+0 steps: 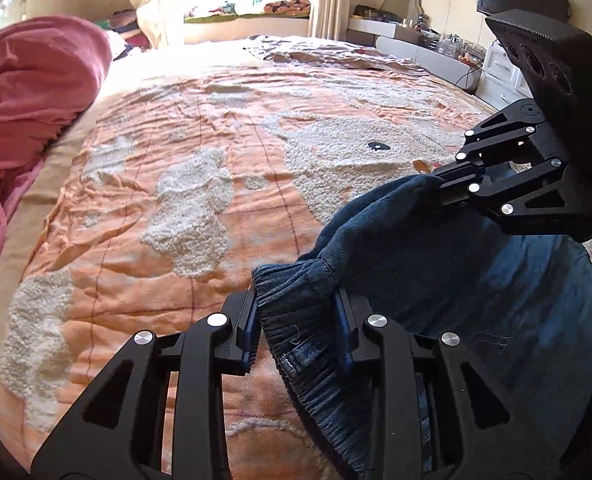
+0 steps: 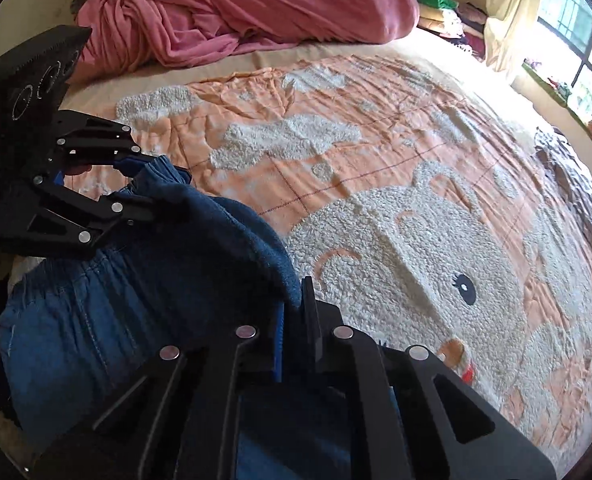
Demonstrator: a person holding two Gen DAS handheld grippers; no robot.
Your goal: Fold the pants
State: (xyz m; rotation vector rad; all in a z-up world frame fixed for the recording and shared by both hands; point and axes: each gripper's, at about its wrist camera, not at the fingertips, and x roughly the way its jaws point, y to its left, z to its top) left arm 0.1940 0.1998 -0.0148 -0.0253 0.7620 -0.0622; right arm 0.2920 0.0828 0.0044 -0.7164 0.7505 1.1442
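Observation:
The blue denim pants (image 1: 436, 264) hang between my two grippers above the near edge of the bed. My left gripper (image 1: 296, 312) is shut on the gathered elastic waistband at its left end. My right gripper (image 2: 296, 312) is shut on the pants' folded edge at the other end. In the left wrist view the right gripper (image 1: 436, 178) shows at the right, gripping the cloth. In the right wrist view the left gripper (image 2: 143, 184) shows at the left, clamped on the waistband, and the pants (image 2: 107, 296) sag below it. The legs are hidden below.
An orange quilt (image 1: 223, 128) with white fluffy bear patches covers the bed. A bunched pink blanket (image 2: 235, 8) lies at the head. A crumpled cloth (image 1: 316, 50) lies at the far side. A window and a cluttered dresser (image 1: 436, 48) stand beyond.

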